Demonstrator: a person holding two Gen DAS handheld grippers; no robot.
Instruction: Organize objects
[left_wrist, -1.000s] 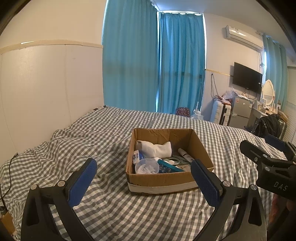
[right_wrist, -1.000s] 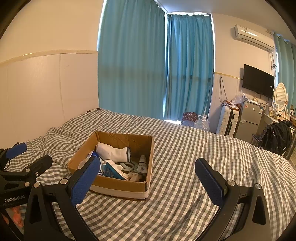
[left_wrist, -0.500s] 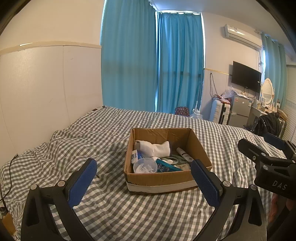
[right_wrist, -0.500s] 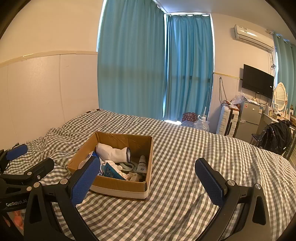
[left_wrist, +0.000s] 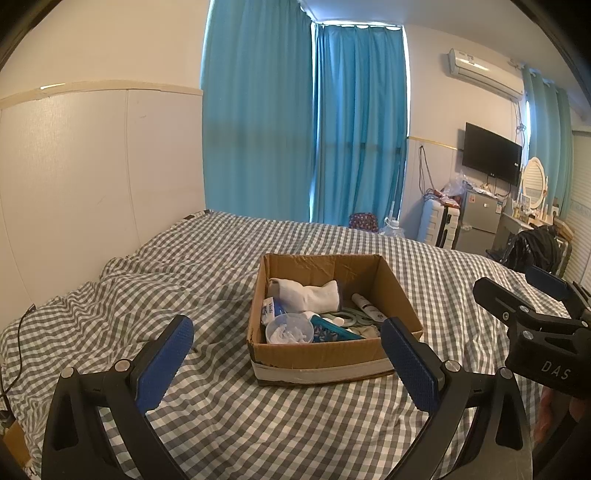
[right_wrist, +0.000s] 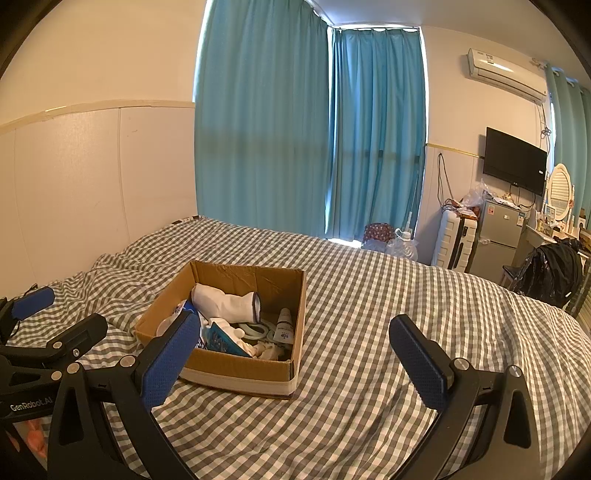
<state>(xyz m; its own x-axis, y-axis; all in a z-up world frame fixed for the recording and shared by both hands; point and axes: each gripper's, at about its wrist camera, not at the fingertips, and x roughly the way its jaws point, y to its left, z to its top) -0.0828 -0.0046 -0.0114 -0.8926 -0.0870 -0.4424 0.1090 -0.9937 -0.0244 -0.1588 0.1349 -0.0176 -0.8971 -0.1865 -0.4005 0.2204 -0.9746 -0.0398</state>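
An open cardboard box (left_wrist: 321, 360) (right_wrist: 236, 363) stands on the checked bed. Inside lie a rolled white sock (left_wrist: 308, 293) (right_wrist: 225, 302), a clear plastic cup (left_wrist: 288, 328), a blue packet (left_wrist: 330, 330) (right_wrist: 218, 339), a small white bottle (left_wrist: 364, 304) (right_wrist: 284, 328) and a tape ring (right_wrist: 253, 328). My left gripper (left_wrist: 286, 356) is open and empty, just short of the box. My right gripper (right_wrist: 293, 360) is open and empty, to the box's right; it also shows in the left wrist view (left_wrist: 532, 306).
The grey-and-white checked bedsheet (left_wrist: 184, 280) covers the bed. A white wall panel is at the left and blue curtains are behind. A suitcase (right_wrist: 454, 243), small fridge (right_wrist: 495, 240), wall TV and a chair with a black bag (right_wrist: 554, 273) stand at far right.
Both grippers stay open and empty. The views shift very slightly; the box sits a touch lower and closer in the left wrist view.
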